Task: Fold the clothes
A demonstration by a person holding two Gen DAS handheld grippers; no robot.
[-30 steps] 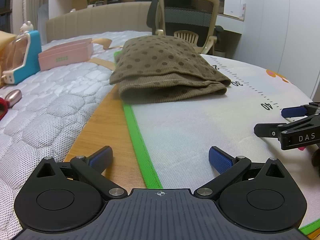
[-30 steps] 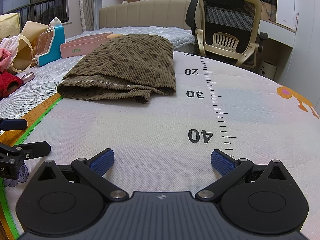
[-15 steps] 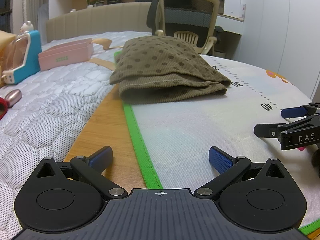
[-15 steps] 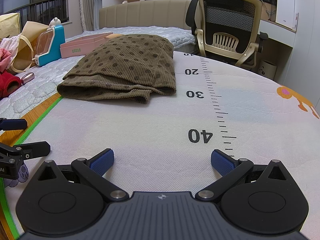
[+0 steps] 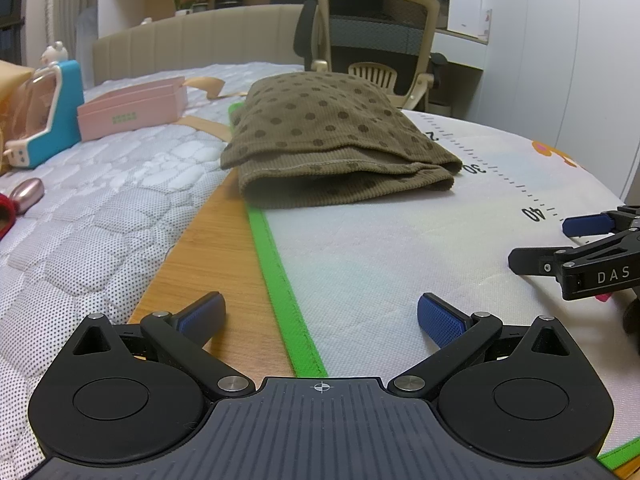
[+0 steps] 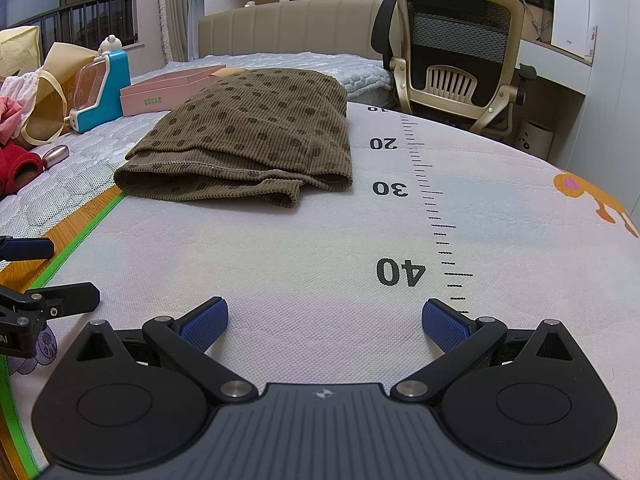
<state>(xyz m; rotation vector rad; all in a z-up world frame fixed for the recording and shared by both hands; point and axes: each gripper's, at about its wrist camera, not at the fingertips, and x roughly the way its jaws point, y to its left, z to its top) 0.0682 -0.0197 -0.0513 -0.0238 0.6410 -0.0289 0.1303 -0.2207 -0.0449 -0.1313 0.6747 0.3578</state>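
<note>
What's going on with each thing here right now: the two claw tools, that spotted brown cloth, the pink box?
Left gripper: open, empty, low over the mat's green edge.
Right gripper: open, empty, low over the mat.
Brown dotted garment: folded, lying flat, untouched.
Measuring mat: spread flat.
Pink box: lying on the mattress; whether it is closed is unclear.

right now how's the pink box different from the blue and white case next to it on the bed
The pink box is long, low and lies flat; the blue and white case is taller and stands upright. The box is pink all over with a small green label on its side, while the case has a clear front panel. The box lies nearer the folded brown dotted garment than the case does. Both rest on the white quilted mattress.
</note>
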